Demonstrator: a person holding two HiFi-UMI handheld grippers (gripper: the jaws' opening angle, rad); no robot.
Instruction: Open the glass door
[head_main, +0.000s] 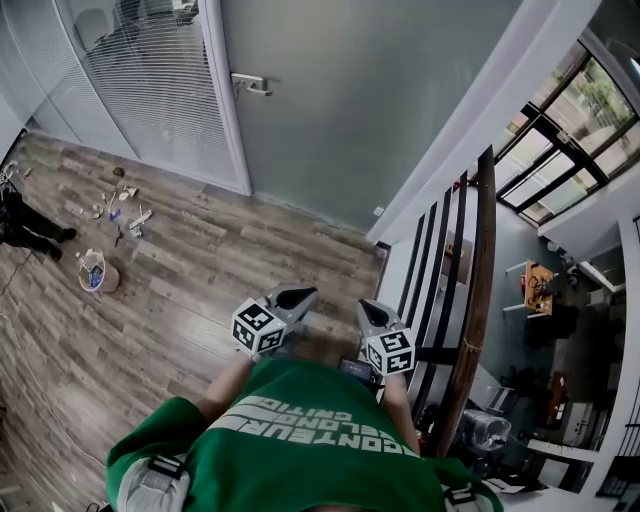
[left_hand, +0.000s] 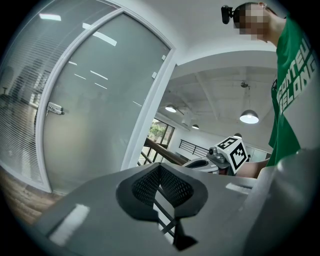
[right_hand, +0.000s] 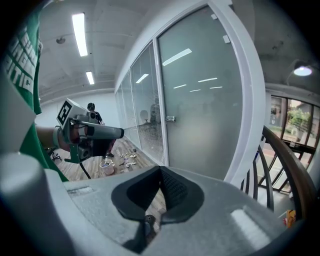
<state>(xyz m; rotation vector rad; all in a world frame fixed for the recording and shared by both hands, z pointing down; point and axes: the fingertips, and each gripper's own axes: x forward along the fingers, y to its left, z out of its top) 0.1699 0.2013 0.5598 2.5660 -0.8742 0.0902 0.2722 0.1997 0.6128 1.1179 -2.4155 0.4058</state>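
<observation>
- Floor (head_main: 190, 300): grey-brown wood-look planks running up to the far wall.
- Glass door (head_main: 370, 100): frosted, full height, in a white frame, closed. It stands across the floor ahead of both grippers, well apart from them.
- Door handle (head_main: 252, 84): metal lever at the door's left edge.
- Glass partition (head_main: 150, 70): left of the door, with blinds behind it.
- Litter (head_main: 118, 205): small scraps scattered on the floor near the partition, with a small tub (head_main: 93, 272) beside them.
- Railing (head_main: 478, 290): dark wooden handrail over black bars, right of the door, with windows (head_main: 565, 120) beyond.
- Left gripper (head_main: 298, 296): jaws together, nothing between them.
- Right gripper (head_main: 372, 312): jaws together, nothing between them.
- Both are held out in front of the person's green shirt (head_main: 310, 440).
</observation>
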